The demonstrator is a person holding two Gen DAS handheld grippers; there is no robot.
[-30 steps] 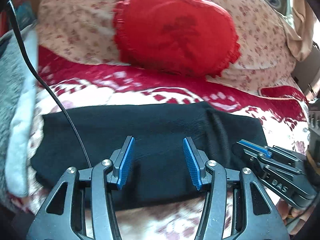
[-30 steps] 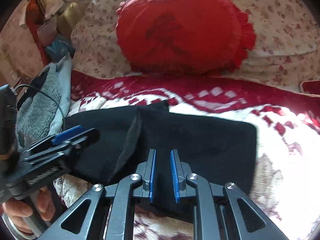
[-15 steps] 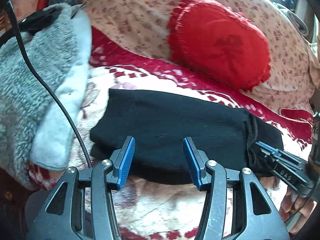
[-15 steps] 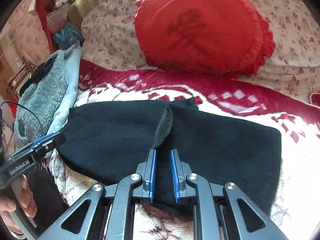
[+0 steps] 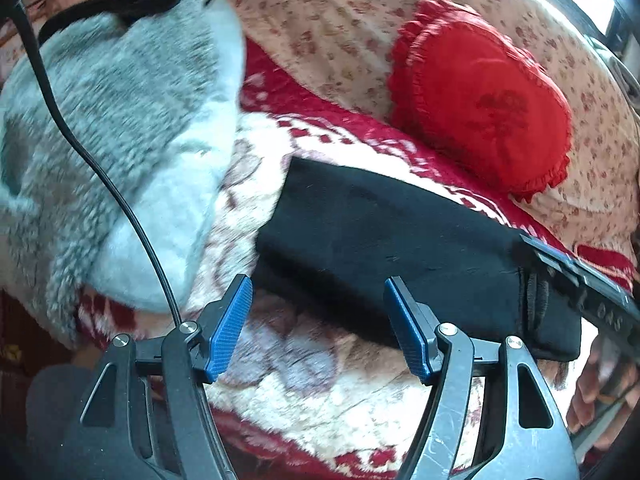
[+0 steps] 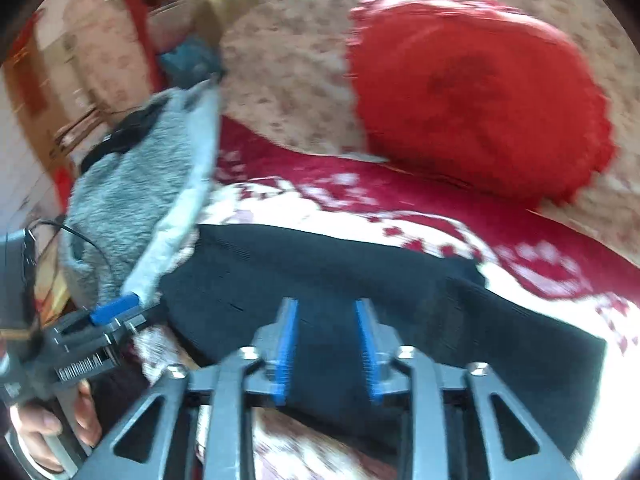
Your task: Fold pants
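Observation:
The black pants (image 5: 384, 252) lie folded into a long flat band on the red and white blanket (image 5: 320, 392). They also show in the right wrist view (image 6: 360, 292). My left gripper (image 5: 318, 328) is open and empty, just off the pants' near left corner. My right gripper (image 6: 326, 346) is open over the pants' near edge with nothing between its pads. It shows from the side in the left wrist view (image 5: 576, 276) at the pants' right end. The left gripper shows in the right wrist view (image 6: 108, 312) at the pants' left end.
A grey fleece garment (image 5: 120, 128) with a black cable (image 5: 100, 168) across it lies left of the pants. A red frilled cushion (image 5: 480, 96) leans on the floral sofa back (image 5: 320, 32) behind them. A hand (image 6: 44, 424) holds the left gripper's handle.
My right gripper was shut on the pants and has opened, letting them go. My left gripper has swung left and back toward the pants' left end, still open.

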